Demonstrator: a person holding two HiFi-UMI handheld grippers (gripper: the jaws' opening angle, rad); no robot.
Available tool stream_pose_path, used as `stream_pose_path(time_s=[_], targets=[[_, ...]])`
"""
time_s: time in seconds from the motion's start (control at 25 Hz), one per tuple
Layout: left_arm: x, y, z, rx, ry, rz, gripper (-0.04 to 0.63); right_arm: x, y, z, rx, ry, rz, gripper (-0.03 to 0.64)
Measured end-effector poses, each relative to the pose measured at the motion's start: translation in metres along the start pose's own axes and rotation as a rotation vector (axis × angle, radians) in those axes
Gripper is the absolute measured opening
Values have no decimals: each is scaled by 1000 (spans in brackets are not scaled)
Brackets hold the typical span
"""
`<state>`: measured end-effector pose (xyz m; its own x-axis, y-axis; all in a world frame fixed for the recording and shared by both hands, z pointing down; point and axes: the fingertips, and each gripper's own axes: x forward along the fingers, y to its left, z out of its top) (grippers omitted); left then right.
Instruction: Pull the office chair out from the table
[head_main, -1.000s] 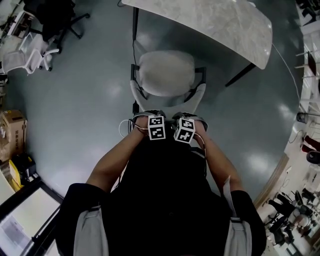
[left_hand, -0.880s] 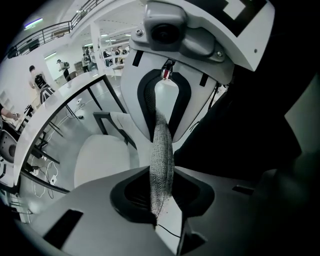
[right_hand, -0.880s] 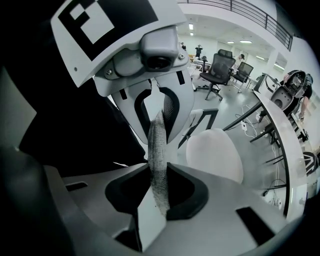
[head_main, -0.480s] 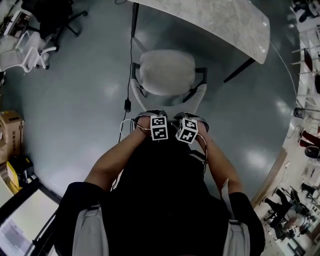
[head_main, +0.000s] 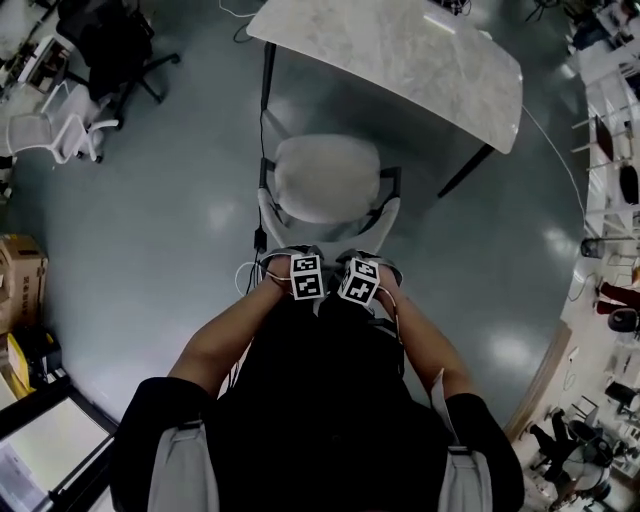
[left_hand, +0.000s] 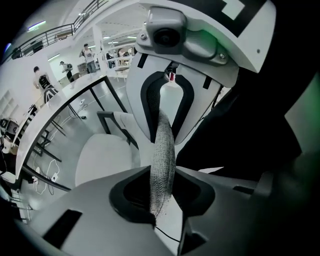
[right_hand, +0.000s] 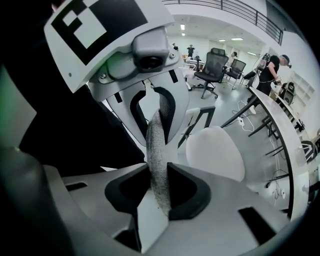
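Observation:
A white office chair (head_main: 327, 178) stands on the grey floor just in front of the marble-topped table (head_main: 400, 50), its seat clear of the tabletop. I stand behind it. My left gripper (head_main: 300, 258) and right gripper (head_main: 365, 258) sit side by side on the top edge of the mesh backrest (head_main: 325, 230). In the left gripper view the grey mesh edge (left_hand: 163, 150) runs between the jaws of the left gripper (left_hand: 161, 192), pinched there. The right gripper view shows the same mesh edge (right_hand: 156, 150) clamped in the right gripper (right_hand: 159, 192). Both fingertips are hidden under the marker cubes in the head view.
A black office chair (head_main: 105, 40) and a white chair (head_main: 55, 120) stand at the far left. A cardboard box (head_main: 20, 275) sits by the left edge. A cable (head_main: 262, 150) hangs down beside the table leg. Shelves and clutter line the right wall.
The chair has come a little farther out from the table, and both grippers have moved back with its backrest. The grip on the mesh edge looks the same.

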<state>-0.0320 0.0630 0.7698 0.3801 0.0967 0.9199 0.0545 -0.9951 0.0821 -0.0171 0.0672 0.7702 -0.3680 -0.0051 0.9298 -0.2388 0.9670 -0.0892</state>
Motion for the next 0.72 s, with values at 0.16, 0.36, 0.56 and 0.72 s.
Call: stream_pose_path(time_s=[0.16,0.36,0.56,0.72], targets=[[-5,-2,-9,-3,-19,19,101,1,6,12,-5,-1,38,100],[-2,-2,-4,13,-11,41,109,1,5,5,-49,36,67,101],[-7,-4,-8,39,-9,47,109,0,6,10,-63,54,60,106],[-19,-4,-6,64,-25,56,118,-6,3,14,-79,54,38,121]])
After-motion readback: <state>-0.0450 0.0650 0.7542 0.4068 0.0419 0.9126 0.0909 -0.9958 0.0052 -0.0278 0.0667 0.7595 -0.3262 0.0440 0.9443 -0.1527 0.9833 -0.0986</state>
